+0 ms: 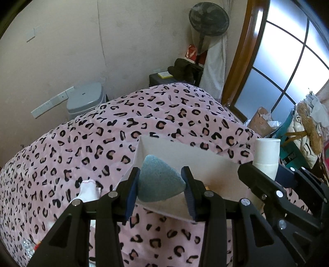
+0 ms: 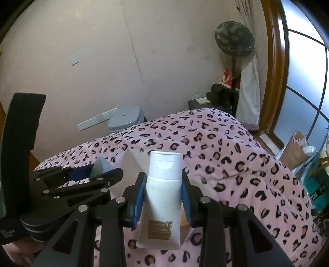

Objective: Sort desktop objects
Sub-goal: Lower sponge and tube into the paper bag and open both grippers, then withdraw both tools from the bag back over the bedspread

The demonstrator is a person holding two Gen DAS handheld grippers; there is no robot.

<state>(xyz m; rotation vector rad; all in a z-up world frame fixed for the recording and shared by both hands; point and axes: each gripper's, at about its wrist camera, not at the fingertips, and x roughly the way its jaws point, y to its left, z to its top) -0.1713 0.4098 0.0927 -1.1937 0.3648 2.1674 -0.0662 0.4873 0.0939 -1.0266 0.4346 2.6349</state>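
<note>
In the left wrist view my left gripper (image 1: 161,171) is shut on a blue-grey, cone-shaped soft thing (image 1: 160,182), which hangs over the near left corner of an open white box (image 1: 185,152). The box lies on a pink leopard-print blanket (image 1: 82,143). At the right my right gripper (image 1: 269,171) holds a white tube (image 1: 266,152). In the right wrist view the right gripper (image 2: 163,177) is shut on that white tube (image 2: 162,201), cap up, brown label low. To its left, the left gripper (image 2: 92,171) carries the blue-grey thing (image 2: 100,164) beside the white box (image 2: 131,160).
A white sock (image 1: 88,191) lies on the blanket left of the box. Behind the bed stand a grey bin (image 1: 86,100), a dark side table (image 1: 162,79) and a black fan (image 1: 208,18). Bags and a cardboard box (image 1: 261,121) crowd the floor by the window at right.
</note>
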